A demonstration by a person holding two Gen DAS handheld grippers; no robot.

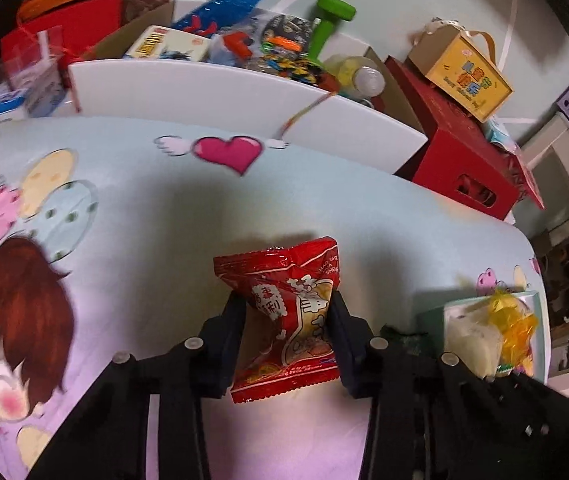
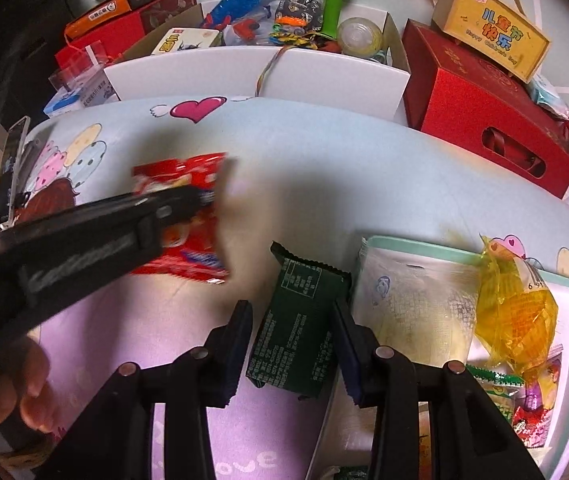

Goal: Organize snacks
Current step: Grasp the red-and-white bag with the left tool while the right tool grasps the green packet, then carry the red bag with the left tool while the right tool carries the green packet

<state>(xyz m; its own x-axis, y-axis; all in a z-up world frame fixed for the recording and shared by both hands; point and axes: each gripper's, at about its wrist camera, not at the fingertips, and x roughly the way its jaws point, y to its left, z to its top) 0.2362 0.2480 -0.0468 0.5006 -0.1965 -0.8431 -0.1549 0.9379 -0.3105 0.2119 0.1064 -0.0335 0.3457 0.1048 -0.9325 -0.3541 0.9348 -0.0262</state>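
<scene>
My left gripper (image 1: 286,310) is shut on a red snack packet (image 1: 288,280) and holds it above the cartoon-print table (image 1: 156,208). The right wrist view shows that same gripper (image 2: 188,200) as a blurred black bar at the left, with the red packet (image 2: 188,176) in it. My right gripper (image 2: 292,316) has its fingers against both sides of a dark green packet (image 2: 296,320), just left of a pale teal tray (image 2: 564,286). Inside the tray lie a white packet (image 2: 412,300), a yellow wrapped snack (image 2: 516,308) and other small packets.
Behind the table stands a white box (image 2: 324,76) full of toys and bottles. A red box (image 2: 480,108) with a yellow gift box (image 2: 492,28) on top is at the back right. A phone (image 2: 10,172) leans at the left edge. A hand (image 2: 28,384) shows at the lower left.
</scene>
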